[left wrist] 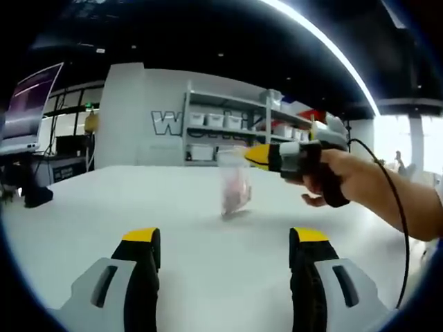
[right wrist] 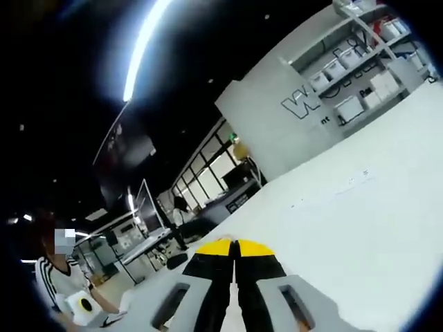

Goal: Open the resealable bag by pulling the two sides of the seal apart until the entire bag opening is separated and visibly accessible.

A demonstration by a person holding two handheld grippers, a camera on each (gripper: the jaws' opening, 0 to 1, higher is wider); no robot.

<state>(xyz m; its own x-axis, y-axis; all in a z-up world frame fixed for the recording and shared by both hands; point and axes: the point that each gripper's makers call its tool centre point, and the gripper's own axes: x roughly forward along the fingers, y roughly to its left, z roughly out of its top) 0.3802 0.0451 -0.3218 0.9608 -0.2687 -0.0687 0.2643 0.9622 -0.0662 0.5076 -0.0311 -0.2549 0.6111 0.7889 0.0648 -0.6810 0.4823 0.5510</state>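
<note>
Two grippers over a white table (left wrist: 104, 207), one blurred bag (left wrist: 235, 187) between them.
The bag is smeared; its contents look pinkish but cannot be made out. It hangs from the right gripper (left wrist: 252, 156), whose jaws are pressed together. The left gripper (left wrist: 225, 242) is spread wide and apart from the bag.

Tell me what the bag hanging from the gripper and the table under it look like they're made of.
The bag looks like thin clear plastic film: the shelves behind show through it, and pinkish contents blur inside. The right gripper holds it by the top edge above the table, which looks like smooth matte white laminate or painted board, with even colour and only a soft shadow under the bag.
</note>
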